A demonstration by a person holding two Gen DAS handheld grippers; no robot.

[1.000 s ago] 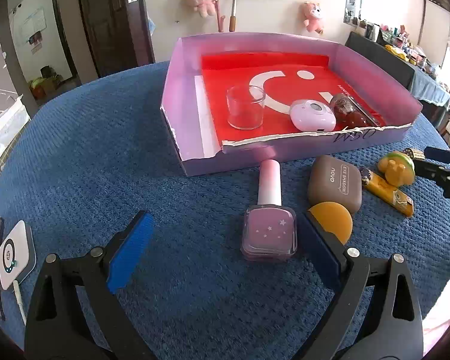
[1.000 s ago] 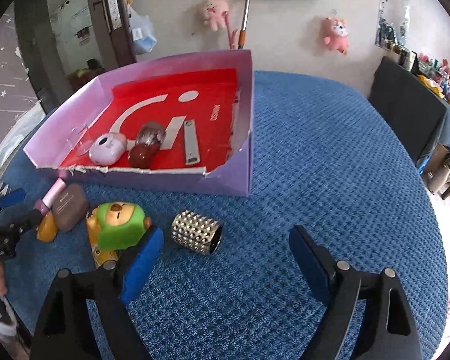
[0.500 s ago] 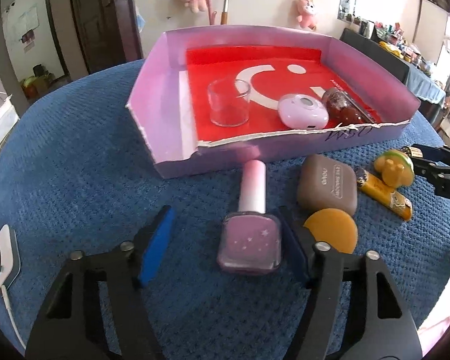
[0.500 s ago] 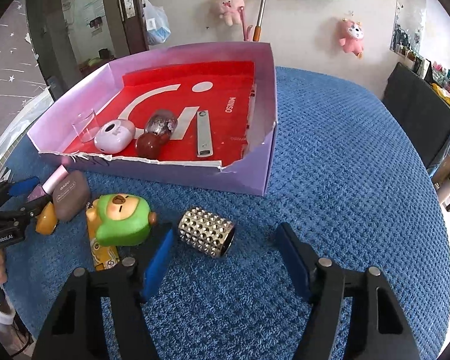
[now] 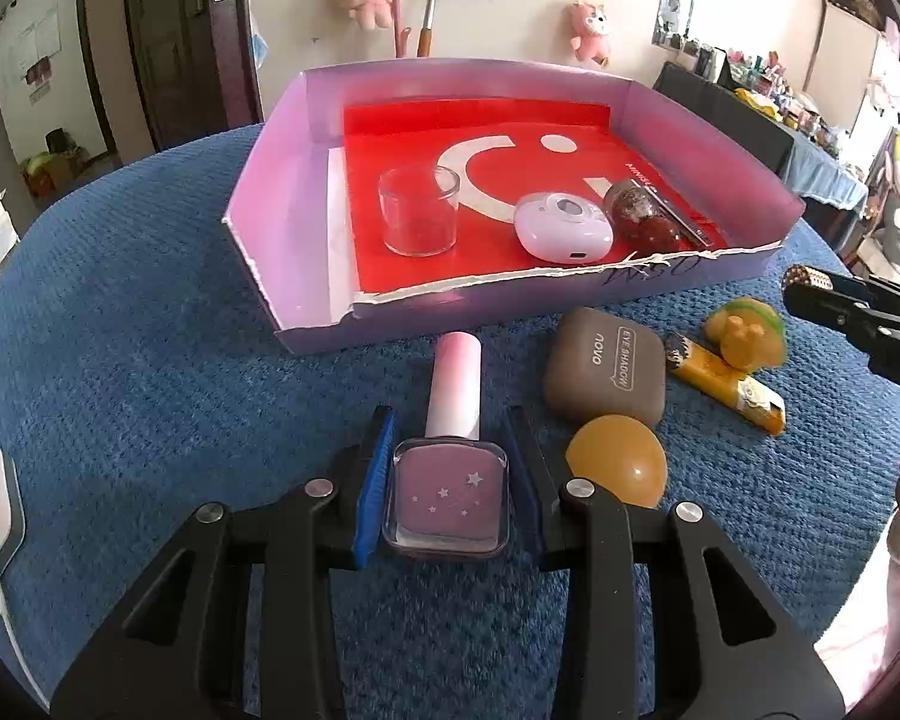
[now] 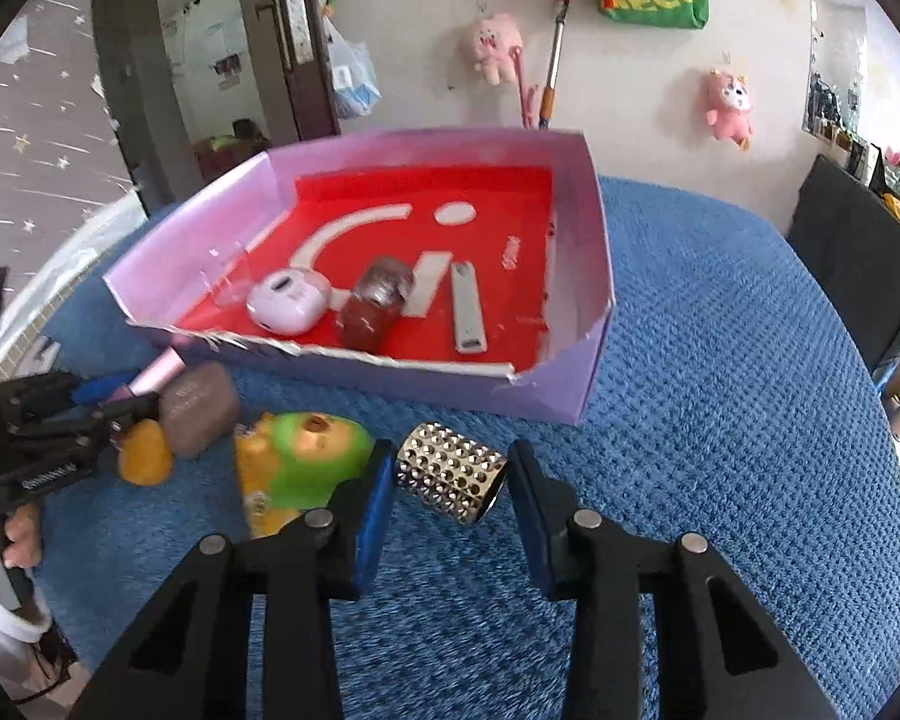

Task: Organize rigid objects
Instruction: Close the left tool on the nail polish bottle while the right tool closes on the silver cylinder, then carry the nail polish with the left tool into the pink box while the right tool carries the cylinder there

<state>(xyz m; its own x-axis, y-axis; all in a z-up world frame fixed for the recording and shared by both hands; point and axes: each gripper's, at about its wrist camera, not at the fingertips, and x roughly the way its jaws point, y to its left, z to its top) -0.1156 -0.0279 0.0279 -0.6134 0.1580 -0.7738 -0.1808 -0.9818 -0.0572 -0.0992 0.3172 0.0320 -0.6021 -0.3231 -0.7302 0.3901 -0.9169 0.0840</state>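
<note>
Clamping my left gripper (image 5: 447, 483) on nail polish bottle (image 5: 448, 480), pads pressing both sides; my right gripper (image 6: 450, 498) just narrowing around studded cylinder (image 6: 452, 473), small gap remaining

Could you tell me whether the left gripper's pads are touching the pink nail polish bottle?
Touching. The left wrist view shows the left gripper, whose jaws have just been closing, pressed against both sides of the nail polish bottle.

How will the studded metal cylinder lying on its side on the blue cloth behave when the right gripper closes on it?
The studded metal cylinder lies on its side, so it may roll on the blue cloth if nudged. Its studs probably help the right gripper hold it. It looks hollow at one end, so likely rigid and light.
</note>
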